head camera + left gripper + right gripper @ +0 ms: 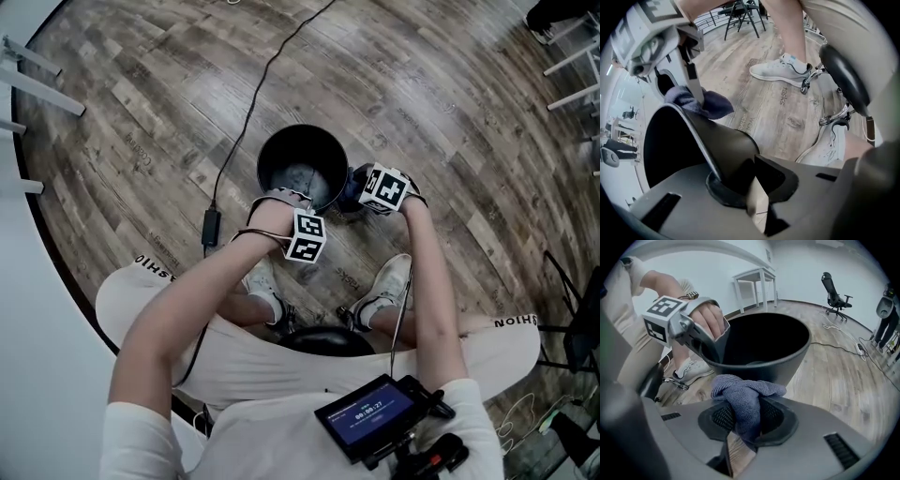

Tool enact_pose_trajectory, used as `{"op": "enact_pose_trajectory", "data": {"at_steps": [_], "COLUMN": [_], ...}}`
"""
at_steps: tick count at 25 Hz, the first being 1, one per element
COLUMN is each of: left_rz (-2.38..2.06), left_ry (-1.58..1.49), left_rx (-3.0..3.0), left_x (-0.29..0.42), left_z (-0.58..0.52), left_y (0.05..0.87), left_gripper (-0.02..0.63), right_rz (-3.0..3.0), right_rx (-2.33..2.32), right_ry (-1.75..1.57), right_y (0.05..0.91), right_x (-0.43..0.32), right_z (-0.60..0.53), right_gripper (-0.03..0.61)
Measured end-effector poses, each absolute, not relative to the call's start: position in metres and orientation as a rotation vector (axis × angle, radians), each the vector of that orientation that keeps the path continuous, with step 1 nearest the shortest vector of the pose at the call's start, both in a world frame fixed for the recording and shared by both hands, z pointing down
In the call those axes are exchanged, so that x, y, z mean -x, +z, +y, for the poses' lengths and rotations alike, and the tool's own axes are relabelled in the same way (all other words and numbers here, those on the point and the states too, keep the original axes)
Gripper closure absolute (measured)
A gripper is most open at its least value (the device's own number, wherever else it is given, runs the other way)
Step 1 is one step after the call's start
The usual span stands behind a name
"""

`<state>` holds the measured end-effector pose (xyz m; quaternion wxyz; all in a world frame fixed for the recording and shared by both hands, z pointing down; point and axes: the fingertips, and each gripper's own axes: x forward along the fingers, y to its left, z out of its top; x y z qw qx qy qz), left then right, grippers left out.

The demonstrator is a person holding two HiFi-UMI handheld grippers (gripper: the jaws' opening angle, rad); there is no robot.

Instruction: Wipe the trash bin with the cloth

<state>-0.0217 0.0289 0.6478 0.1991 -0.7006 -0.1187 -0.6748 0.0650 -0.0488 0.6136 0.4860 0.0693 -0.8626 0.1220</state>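
The black trash bin [302,169] stands upright on the wood floor in front of the person's feet. My left gripper [284,200] points down at the bin's near rim and is shut on it; in the left gripper view the thin rim wall [723,143] is pinched between the jaws of the left gripper [736,183]. A blue-grey cloth [744,398] is bunched between the jaws of my right gripper [747,426], which is shut on it. The cloth [353,187] lies against the outside of the bin [761,350] near the rim, on its right side.
A black cable [262,84] with an adapter [212,228] runs over the floor left of the bin. The person's white shoes [389,281] and a black stool seat [328,342] are just behind it. A white table [754,284] and an office chair [834,291] stand farther off.
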Motion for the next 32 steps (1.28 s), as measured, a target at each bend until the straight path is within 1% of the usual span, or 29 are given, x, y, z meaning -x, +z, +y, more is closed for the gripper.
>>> {"op": "enact_pose_trajectory", "data": {"at_steps": [6,11,15,18,20,24,27,32], "left_rz": [-0.327,-0.331,-0.315,-0.307,-0.323,-0.380,-0.428,-0.457], "left_ry": [-1.881,-1.871,-1.862,-1.862,-1.851,-1.824,-1.820,-1.835], "left_rx": [1.993,2.007,2.018,2.027,2.037,2.062,1.994,1.807], "left_x": [0.008,0.004,0.003,0.003,0.004,0.012,0.030,0.049], "left_z": [0.031,0.033,0.030,0.030,0.033,0.040,0.039,0.028], "left_y": [0.647,0.647,0.645,0.647,0.647,0.638,0.636,0.649], "left_gripper": [0.549,0.543,0.543,0.541,0.541,0.490,0.473,0.472], "right_rz": [-2.136,-2.090,-2.052,-2.039,-2.028,-2.080,-2.157,-2.194], "right_rx": [-0.231,-0.226,-0.269,-0.317,-0.332,-0.331,-0.229,-0.170], "right_ry": [0.372,0.348,0.356,0.350,0.340,0.398,0.447,0.362], "right_y": [0.689,0.751,0.787,0.797,0.793,0.759,0.714,0.624], "right_x": [-0.069,-0.065,-0.065,-0.066,-0.068,-0.075,-0.077,-0.083], "right_z": [-0.053,-0.046,-0.044,-0.043,-0.043,-0.043,-0.039,-0.045], "right_gripper": [0.476,0.476,0.476,0.476,0.476,0.476,0.476,0.476]}}
